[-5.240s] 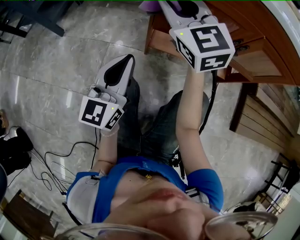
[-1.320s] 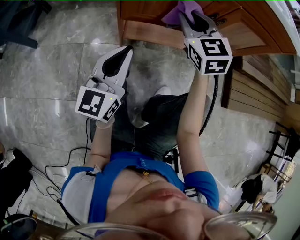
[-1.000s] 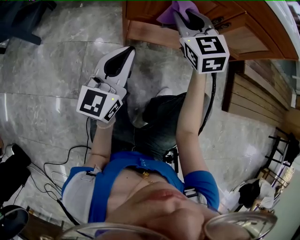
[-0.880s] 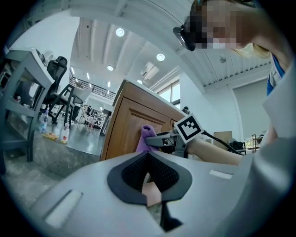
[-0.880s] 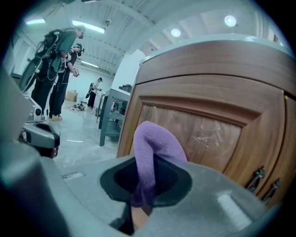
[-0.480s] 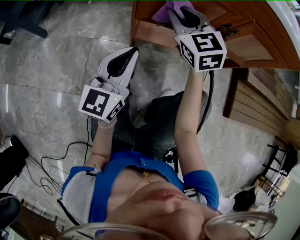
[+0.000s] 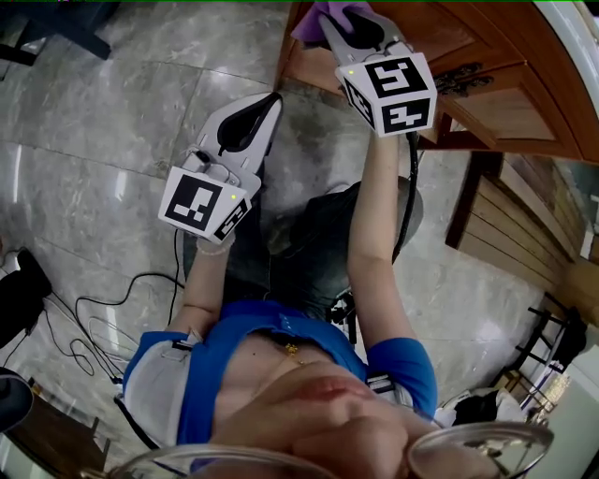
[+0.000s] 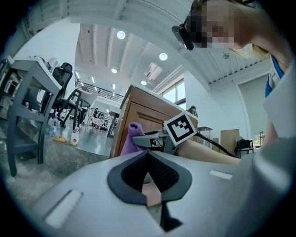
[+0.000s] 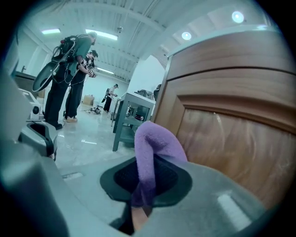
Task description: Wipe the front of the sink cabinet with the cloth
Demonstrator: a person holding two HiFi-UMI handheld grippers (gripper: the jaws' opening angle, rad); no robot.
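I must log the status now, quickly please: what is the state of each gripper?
Left gripper: shut, holding nothing.
Right gripper: shut on the purple cloth.

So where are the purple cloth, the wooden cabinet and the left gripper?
purple cloth (image 9: 155,141): right gripper view, on its upright fold.
cabinet (image 9: 231,143): right gripper view, on the wooden door panel.
left gripper (image 7: 270,100): head view, at the closed tips.

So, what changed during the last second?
The right gripper slid the cloth along the cabinet front toward its left corner in the head view. It stays shut on the cloth; the left gripper stays shut and empty, off the cabinet.
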